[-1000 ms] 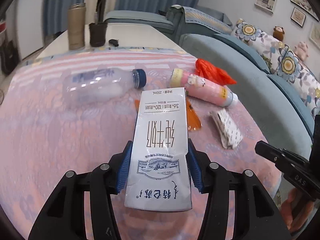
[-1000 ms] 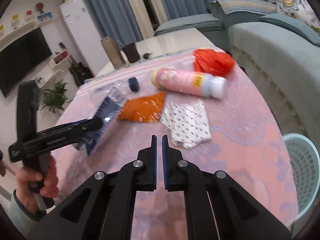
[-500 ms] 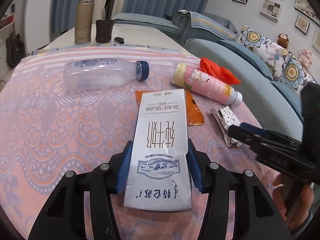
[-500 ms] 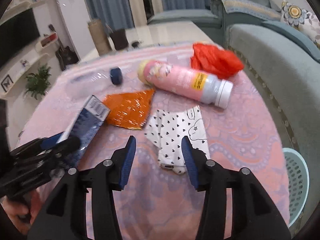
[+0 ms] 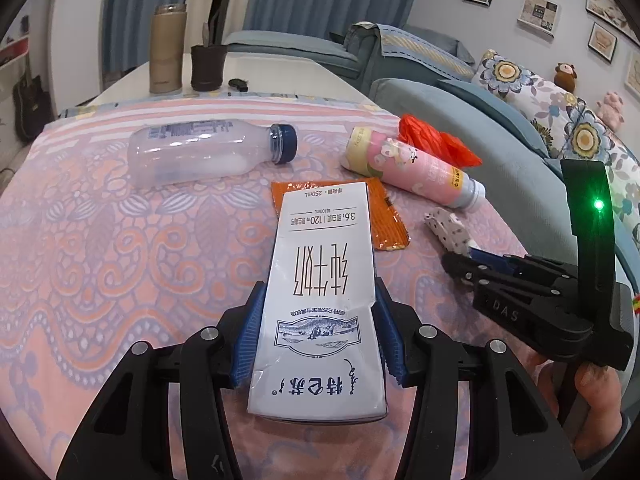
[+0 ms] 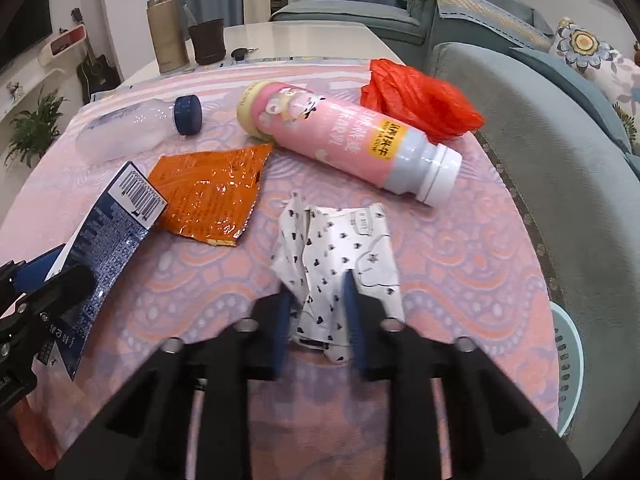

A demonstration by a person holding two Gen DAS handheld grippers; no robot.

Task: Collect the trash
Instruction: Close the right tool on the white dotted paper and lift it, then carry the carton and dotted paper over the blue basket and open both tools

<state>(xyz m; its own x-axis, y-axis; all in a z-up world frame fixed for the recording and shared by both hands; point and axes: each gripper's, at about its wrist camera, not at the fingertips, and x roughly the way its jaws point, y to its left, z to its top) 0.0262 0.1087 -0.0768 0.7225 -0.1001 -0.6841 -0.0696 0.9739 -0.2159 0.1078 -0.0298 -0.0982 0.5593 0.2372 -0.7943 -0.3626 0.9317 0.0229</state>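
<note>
My left gripper is shut on a white and blue milk carton, held over the pink tablecloth; the carton also shows in the right wrist view. My right gripper is open, its fingers on either side of a crumpled white heart-print wrapper. An orange foil packet, a pink bottle, a clear bottle with a blue cap and a red plastic bag lie on the cloth.
A pale blue basket stands below the table's right edge. A grey-blue sofa runs along the right. A tan flask and a dark cup stand at the far end of the table.
My right gripper has opened and moved forward and down until its fingers straddle the heart-print wrapper. My left gripper still holds the carton and has shifted slightly.
</note>
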